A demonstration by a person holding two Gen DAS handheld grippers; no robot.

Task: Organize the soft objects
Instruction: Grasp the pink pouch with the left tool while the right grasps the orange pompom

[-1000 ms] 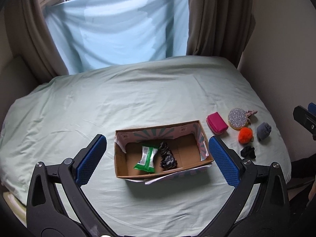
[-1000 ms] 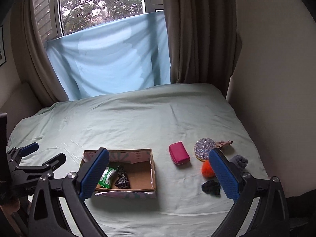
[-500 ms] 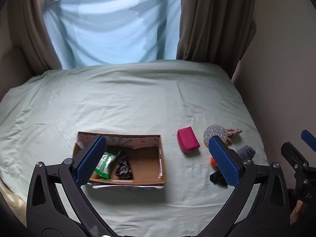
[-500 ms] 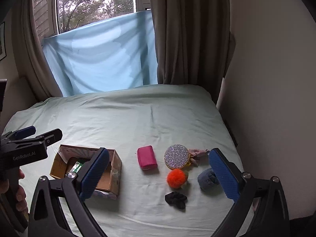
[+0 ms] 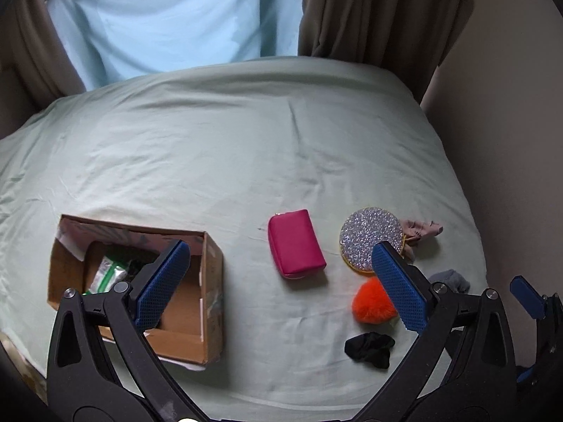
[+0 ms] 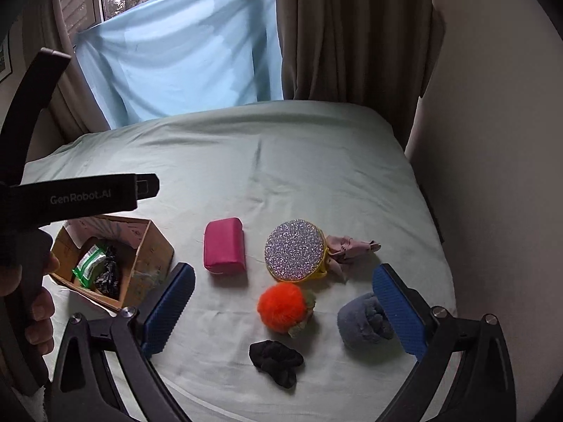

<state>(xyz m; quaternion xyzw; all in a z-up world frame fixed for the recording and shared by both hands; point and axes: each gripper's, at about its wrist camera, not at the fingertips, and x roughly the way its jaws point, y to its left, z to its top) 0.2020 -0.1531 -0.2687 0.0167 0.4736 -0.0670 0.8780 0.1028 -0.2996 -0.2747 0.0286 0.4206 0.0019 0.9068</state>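
Note:
Soft objects lie on the bed at the right: a pink pouch [image 6: 224,244], a round glitter purse [image 6: 295,250], a pale pink cloth [image 6: 346,246], an orange pom-pom [image 6: 281,307], a grey-blue rolled sock [image 6: 364,321] and a black scrunchie [image 6: 276,360]. My right gripper [image 6: 283,307] is open and empty, hovering over the pom-pom. My left gripper [image 5: 281,288] is open and empty, between the cardboard box [image 5: 211,281] and the pom-pom [image 5: 371,302]. The pouch [image 5: 295,244], purse [image 5: 369,241] and scrunchie [image 5: 369,350] show there too.
The box [image 6: 155,256] holds a green packet [image 6: 88,263] and a black wrapper [image 6: 109,276]. The pale green bed sheet [image 6: 281,168] ends at a wall on the right. Brown curtains [image 6: 352,31] and a blue sheet [image 6: 183,52] hang behind.
Both grippers have swung right and closer to the bed. The box has slid left in both views and the soft objects now sit central under the right gripper.

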